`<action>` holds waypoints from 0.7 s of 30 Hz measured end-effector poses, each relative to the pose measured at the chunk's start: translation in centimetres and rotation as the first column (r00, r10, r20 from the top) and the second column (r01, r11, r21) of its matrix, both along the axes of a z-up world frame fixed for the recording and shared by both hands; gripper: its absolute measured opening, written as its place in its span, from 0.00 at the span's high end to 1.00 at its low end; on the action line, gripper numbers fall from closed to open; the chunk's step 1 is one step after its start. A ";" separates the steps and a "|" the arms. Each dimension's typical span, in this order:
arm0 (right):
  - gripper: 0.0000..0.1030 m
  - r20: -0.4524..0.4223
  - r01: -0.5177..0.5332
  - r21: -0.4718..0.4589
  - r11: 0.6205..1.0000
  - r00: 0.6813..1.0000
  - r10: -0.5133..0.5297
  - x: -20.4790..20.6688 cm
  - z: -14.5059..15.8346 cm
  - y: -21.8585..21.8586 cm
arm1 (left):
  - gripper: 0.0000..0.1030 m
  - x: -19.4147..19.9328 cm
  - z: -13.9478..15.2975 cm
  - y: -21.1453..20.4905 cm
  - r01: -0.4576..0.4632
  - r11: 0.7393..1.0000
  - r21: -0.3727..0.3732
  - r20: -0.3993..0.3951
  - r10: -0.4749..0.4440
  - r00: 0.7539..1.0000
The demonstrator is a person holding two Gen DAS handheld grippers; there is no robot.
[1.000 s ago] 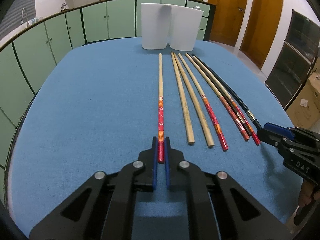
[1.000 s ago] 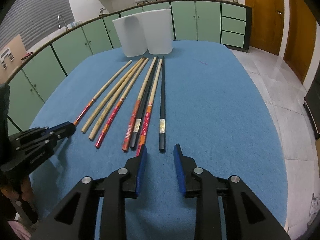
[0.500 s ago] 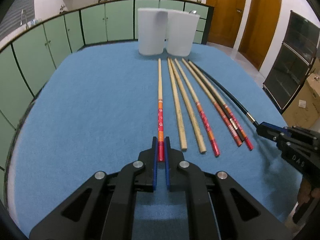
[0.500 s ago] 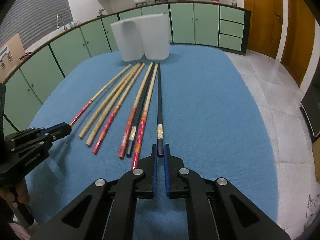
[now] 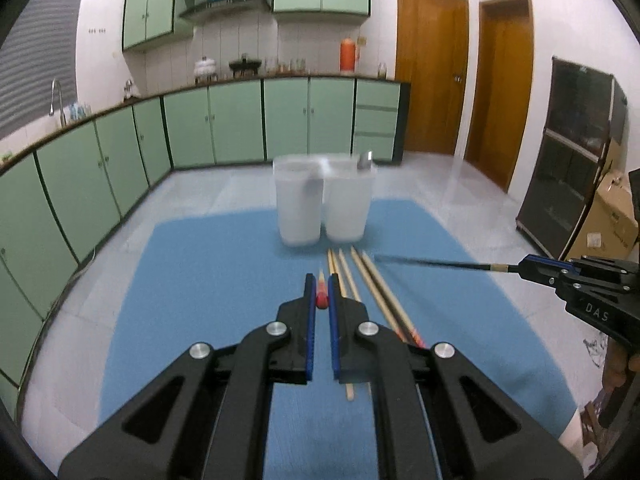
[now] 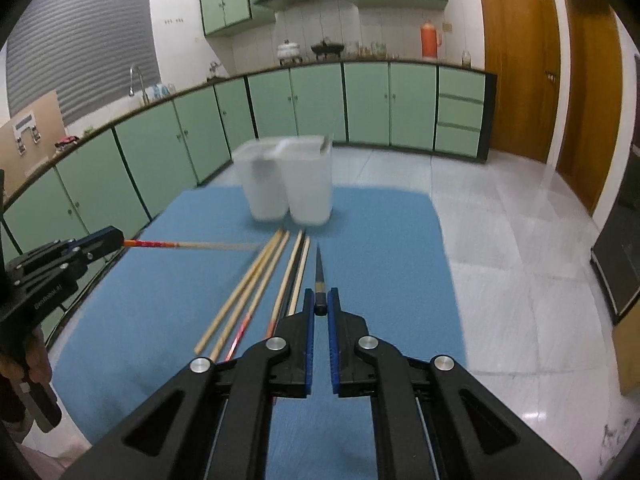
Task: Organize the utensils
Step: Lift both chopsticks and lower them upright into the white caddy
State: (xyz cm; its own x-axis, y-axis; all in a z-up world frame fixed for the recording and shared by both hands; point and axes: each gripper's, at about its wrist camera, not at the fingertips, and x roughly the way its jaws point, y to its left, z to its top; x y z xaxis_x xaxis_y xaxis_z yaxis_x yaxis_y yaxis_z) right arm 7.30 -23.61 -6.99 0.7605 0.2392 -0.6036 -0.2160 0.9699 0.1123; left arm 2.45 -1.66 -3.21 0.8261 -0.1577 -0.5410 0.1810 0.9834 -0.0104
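Note:
My left gripper [image 5: 321,285] is shut on the red-handled chopstick [image 5: 321,299], held up off the table and pointing toward the two white holders [image 5: 323,207]; the stick also shows in the right wrist view [image 6: 192,245]. My right gripper [image 6: 321,299] is shut on the black chopstick [image 6: 319,276], lifted and pointing the same way; it also shows in the left wrist view [image 5: 436,264]. Several wooden and red-patterned chopsticks [image 6: 256,288] lie side by side on the blue table [image 6: 384,248] below both grippers. A metal utensil handle [image 5: 365,159] sticks out of the right holder.
The white holders [image 6: 289,178] stand at the table's far edge. Green cabinets [image 5: 120,160] curve along the left and back. Wooden doors [image 5: 460,84] and a dark cabinet [image 5: 576,152] are at the right, with a cardboard box [image 5: 612,216] beside it.
Both grippers have lifted high above the table with their chopsticks. The right gripper, open a second ago, closed on the black chopstick and raised it. The left raised the red-handled one.

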 end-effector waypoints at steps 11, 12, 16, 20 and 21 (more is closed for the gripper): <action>0.94 0.115 -0.050 0.053 0.997 0.992 0.043 3.3 6.6 -0.6 | 0.95 3.6 4.7 -0.3 0.032 0.999 -0.042 0.071 -0.029 0.997; 0.94 0.121 -0.059 0.057 0.997 0.991 0.052 3.6 7.0 -0.5 | 0.95 3.7 4.9 -0.3 0.034 0.998 -0.047 0.073 -0.031 0.997; 0.94 0.125 -0.082 0.059 0.995 0.989 0.074 4.9 7.8 -0.2 | 0.95 4.7 5.8 -0.3 0.039 0.998 -0.056 0.084 -0.034 0.996; 0.94 0.132 -0.100 0.065 0.993 0.987 0.091 5.8 8.4 0.3 | 0.95 5.1 6.8 -0.1 0.043 0.997 -0.070 0.097 -0.036 0.995; 0.94 0.133 -0.103 0.068 0.992 0.987 0.093 6.0 8.5 0.4 | 0.95 5.0 6.8 0.0 0.043 0.996 -0.073 0.100 -0.036 0.994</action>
State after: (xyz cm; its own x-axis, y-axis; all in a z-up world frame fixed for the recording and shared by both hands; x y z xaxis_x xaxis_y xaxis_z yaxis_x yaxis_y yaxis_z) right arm 13.30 -23.26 1.50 0.8018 0.3570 -0.4793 -0.3269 0.9333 0.1483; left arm 7.49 -1.62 3.61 0.8672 -0.2283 -0.4426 0.2236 0.9726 -0.0637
